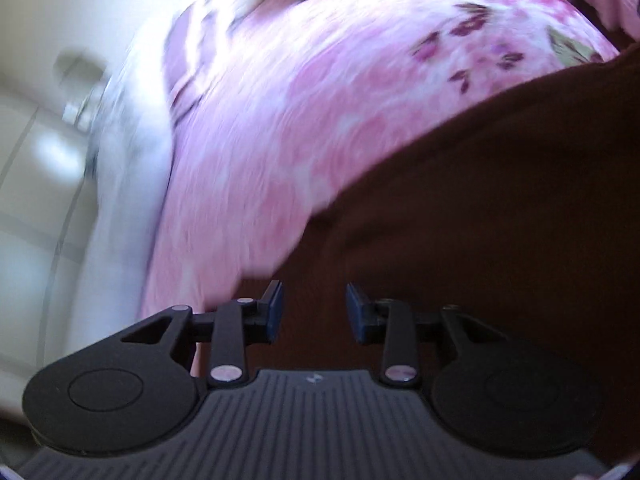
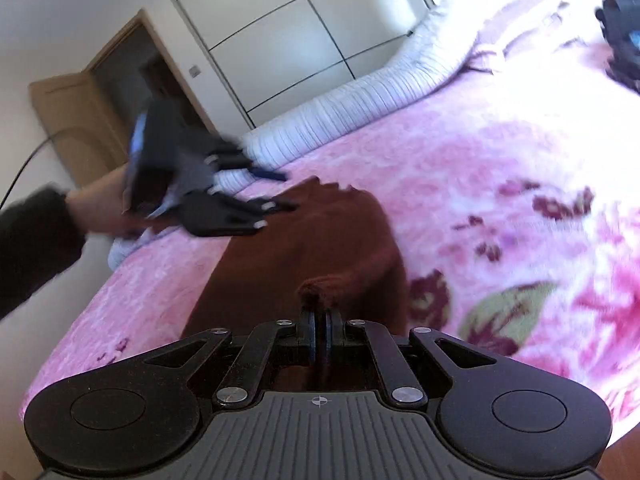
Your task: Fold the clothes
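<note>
A dark brown garment lies on a pink floral blanket spread over a bed. My right gripper is shut on a bunched fold of the garment's near edge, and a tuft of brown cloth sticks up just past its pads. In the left wrist view my left gripper hovers over the brown garment, open, with nothing between its blue pads. The right wrist view shows the left gripper at the garment's far corner, held by a hand in a dark sleeve. Both views are blurred.
White ribbed bedding runs along the bed's far edge. Behind it stand a white wardrobe and a wooden door. A dark object lies on the blanket at the upper right. Tiled floor shows left of the bed.
</note>
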The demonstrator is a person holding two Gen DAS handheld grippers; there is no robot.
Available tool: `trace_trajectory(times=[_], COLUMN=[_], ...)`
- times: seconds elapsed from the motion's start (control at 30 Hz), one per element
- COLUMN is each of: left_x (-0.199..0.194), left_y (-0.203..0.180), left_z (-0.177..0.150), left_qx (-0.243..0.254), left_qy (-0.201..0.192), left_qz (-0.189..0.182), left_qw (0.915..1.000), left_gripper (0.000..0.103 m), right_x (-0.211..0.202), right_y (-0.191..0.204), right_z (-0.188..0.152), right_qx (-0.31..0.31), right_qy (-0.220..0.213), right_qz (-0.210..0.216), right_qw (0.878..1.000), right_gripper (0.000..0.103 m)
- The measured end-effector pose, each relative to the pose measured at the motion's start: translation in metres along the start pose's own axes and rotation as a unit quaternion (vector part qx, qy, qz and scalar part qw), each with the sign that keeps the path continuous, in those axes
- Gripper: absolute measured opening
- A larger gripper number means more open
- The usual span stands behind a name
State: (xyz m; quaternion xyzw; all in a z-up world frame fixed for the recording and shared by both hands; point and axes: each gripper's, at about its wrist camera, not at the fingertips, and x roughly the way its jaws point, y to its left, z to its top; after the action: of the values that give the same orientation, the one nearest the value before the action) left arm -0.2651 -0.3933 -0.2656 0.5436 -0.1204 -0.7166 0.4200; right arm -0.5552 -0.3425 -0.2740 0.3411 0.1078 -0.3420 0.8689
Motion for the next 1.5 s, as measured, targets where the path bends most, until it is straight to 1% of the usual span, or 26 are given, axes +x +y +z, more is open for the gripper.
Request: trace_trajectory(times=[0.1,0.2,0.4,0.5,0.57,0.63,0.67,0.7,0.77,0.8,0.87,0.9,0.93,1.0,1.07,1.1,1.13,1.17,1.2,1.23,1.27,1.33,1.37,1.4,1.43,1.5], left_x=[-0.039,-0.085,-0.139,-0.156,-0.162,-0.169,-0.172,-0.174,-0.178,-0.179,-0.18,-0.183,-0.185,-0.189,-0.185,-0.179,-0.171,-0.164,-0.157,-0.152,-0.15,-0.147,-0.146,-0.144,-0.142,-0.147], left_y=[-0.004,-0.029,-0.092,-0.112,-0.122,-0.132,-0.137,-0.142,-0.152,-0.156,-0.161,-0.165,-0.169,-0.179,-0.193,-0.2,-0.206,-0.213,-0.22,-0.227,-0.234,-0.246,-0.25,-0.254,-0.255,-0.251], left_z=[-0.021,-0.033,-0.042,-0.047,-0.05,-0.052,-0.053,-0.054,-0.055,-0.055,-0.05,-0.047,-0.043,-0.035,-0.025,-0.021,-0.017,-0.012,-0.009,-0.007,-0.005,-0.006,-0.007,-0.008,-0.01,-0.014], left_qx=[-0.078,-0.134,-0.17,-0.203,-0.21,-0.199,-0.191,-0.184,-0.169,-0.164,-0.159,-0.156,-0.154,-0.149,-0.129,-0.114,-0.099,-0.083,-0.064,-0.038,-0.012,0.03,0.045,0.055,0.059,0.029], left_qy=[0.01,-0.006,-0.034,-0.043,-0.049,-0.052,-0.053,-0.054,-0.055,-0.056,-0.059,-0.066,-0.074,-0.089,-0.088,-0.078,-0.061,-0.043,-0.028,-0.019,-0.016,-0.014,-0.013,-0.01,-0.007,-0.014], left_qz=[0.004,-0.003,-0.024,-0.041,-0.048,-0.047,-0.046,-0.045,-0.045,-0.044,-0.044,-0.044,-0.041,-0.035,-0.026,-0.011,0.009,0.029,0.046,0.056,0.07,0.096,0.104,0.107,0.109,0.11], left_qw=[0.9969,0.9909,0.9846,0.9774,0.9753,0.9775,0.9791,0.9805,0.983,0.9838,0.9845,0.9846,0.9844,0.9842,0.9874,0.9903,0.9932,0.9951,0.9965,0.9975,0.9973,0.9948,0.9935,0.9927,0.9923,0.9934], left_gripper=[0.032,0.035,0.037,0.037,0.037,0.037,0.037,0.037,0.039,0.039,0.039,0.042,0.048,0.054,0.054,0.054,0.052,0.051,0.048,0.046,0.046,0.046,0.045,0.032,0.013,0.007], right_x=[0.004,-0.003,-0.018,-0.026,-0.026,-0.028,-0.031,-0.033,-0.036,-0.036,-0.037,-0.04,-0.044,-0.051,-0.054,-0.052,-0.051,-0.048,-0.045,-0.042,-0.041,-0.034,-0.03,-0.027,-0.023,-0.015], right_y=[-0.005,-0.008,-0.027,-0.039,-0.043,-0.043,-0.04,-0.035,-0.026,-0.027,-0.038,-0.041,-0.041,-0.034,-0.025,-0.02,-0.013,-0.007,-0.002,0.003,0.008,0.015,0.016,0.014,0.011,0.005], right_z=[0.002,0.002,-0.015,-0.021,-0.023,-0.022,-0.021,-0.019,-0.017,-0.017,-0.018,-0.018,-0.017,-0.016,-0.018,-0.021,-0.024,-0.026,-0.028,-0.03,-0.032,-0.034,-0.034,-0.033,-0.031,-0.025], right_qx=[0.016,0.026,0.111,0.159,0.171,0.178,0.174,0.159,0.121,0.116,0.131,0.131,0.119,0.083,0.045,0.022,-0.005,-0.031,-0.055,-0.079,-0.103,-0.146,-0.155,-0.153,-0.143,-0.121], right_qy=[0.004,0.002,0.001,0.0,0.009,0.015,0.017,0.021,0.033,0.037,0.039,0.037,0.033,0.029,0.034,0.039,0.045,0.051,0.054,0.054,0.053,0.05,0.05,0.049,0.048,0.049], right_qz=[0.012,0.01,-0.002,-0.004,-0.009,-0.002,0.005,0.007,-0.007,-0.02,-0.042,-0.05,-0.052,-0.057,-0.067,-0.072,-0.077,-0.083,-0.09,-0.093,-0.095,-0.101,-0.101,-0.097,-0.09,-0.085], right_qw=[1.0,1.0,0.994,0.987,0.985,0.984,0.985,0.987,0.992,0.992,0.99,0.989,0.991,0.994,0.996,0.996,0.996,0.995,0.993,0.991,0.989,0.983,0.981,0.982,0.984,0.988], right_gripper=[0.003,0.003,0.003,0.003,0.003,0.003,0.002,0.0,0.0,0.0,0.0,0.0,0.0,0.0,0.006,0.013,0.03,0.042,0.058,0.061,0.061,0.062,0.062,0.062,0.062,0.062])
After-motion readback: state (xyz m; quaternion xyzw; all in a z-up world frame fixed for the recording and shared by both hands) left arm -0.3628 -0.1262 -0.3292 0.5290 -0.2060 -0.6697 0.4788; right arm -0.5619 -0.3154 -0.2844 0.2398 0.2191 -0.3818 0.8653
